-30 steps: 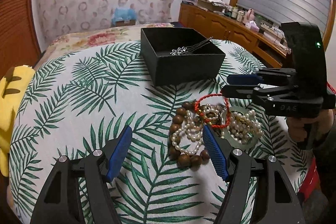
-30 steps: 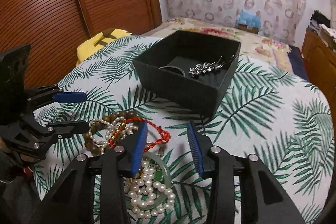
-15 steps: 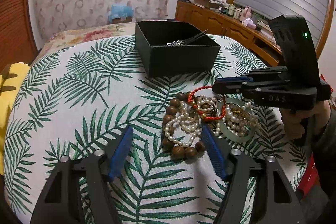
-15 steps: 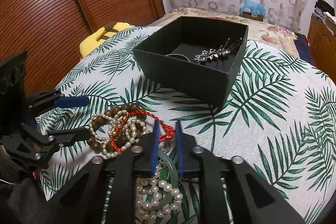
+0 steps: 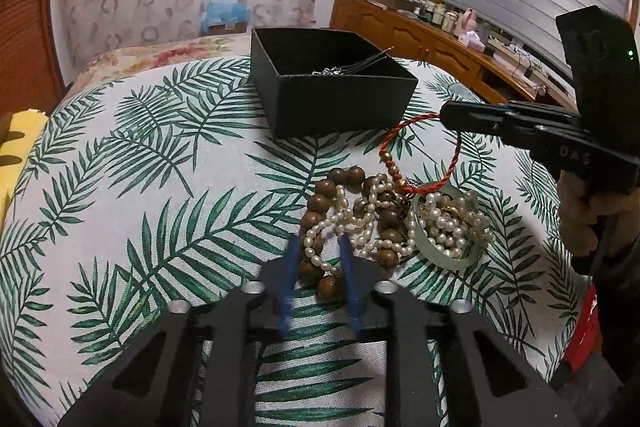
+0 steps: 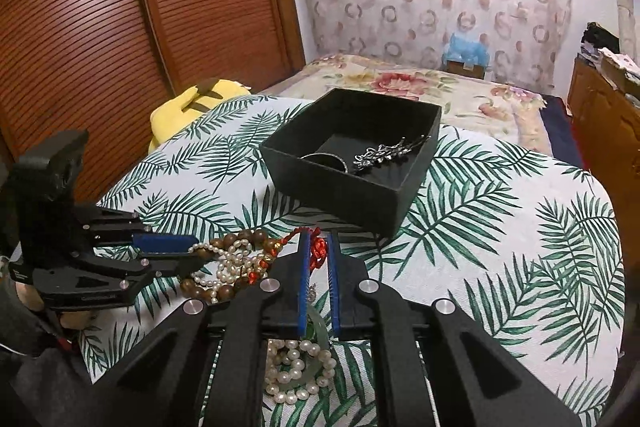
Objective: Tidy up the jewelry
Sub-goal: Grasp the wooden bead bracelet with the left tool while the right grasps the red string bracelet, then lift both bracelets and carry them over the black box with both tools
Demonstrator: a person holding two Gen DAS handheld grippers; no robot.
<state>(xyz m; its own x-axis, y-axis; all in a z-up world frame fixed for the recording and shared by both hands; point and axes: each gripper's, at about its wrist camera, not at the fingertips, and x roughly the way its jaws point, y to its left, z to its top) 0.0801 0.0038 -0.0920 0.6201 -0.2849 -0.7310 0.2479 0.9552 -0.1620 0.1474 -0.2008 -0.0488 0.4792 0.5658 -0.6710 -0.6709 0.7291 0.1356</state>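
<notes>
Step in hand: untangling the jewelry pile & moving pieces to the box, one at a time.

L gripper (image 5: 318, 259) is closing on the near edge of the pile, pads nearly together around the wooden bead bracelet (image 5: 320, 223) & a pearl strand (image 5: 332, 223). Looks clamped on them, pinning the pile to the palm-leaf cloth (image 5: 160, 187).

R gripper (image 6: 318, 255) is clenched on the red cord bracelet (image 5: 420, 155), lifting one side off the heap; its lower loop is still lying on the pearls beside the jade bangle (image 5: 444, 259).

Black box (image 6: 352, 163) is sitting just behind the pile, hairpin (image 6: 384, 151) & a ring-shaped piece already inside.

Next, prob: R keeps raising the cord till it's free, L holding the rest down, then carry over the box rim & release. Snag risk w/ the pearls.

Vs 0.5 s ago: L jaws were wide, now narrowed onto the beads. R was shut low at the pile; now the cord is hanging up in the air.
</notes>
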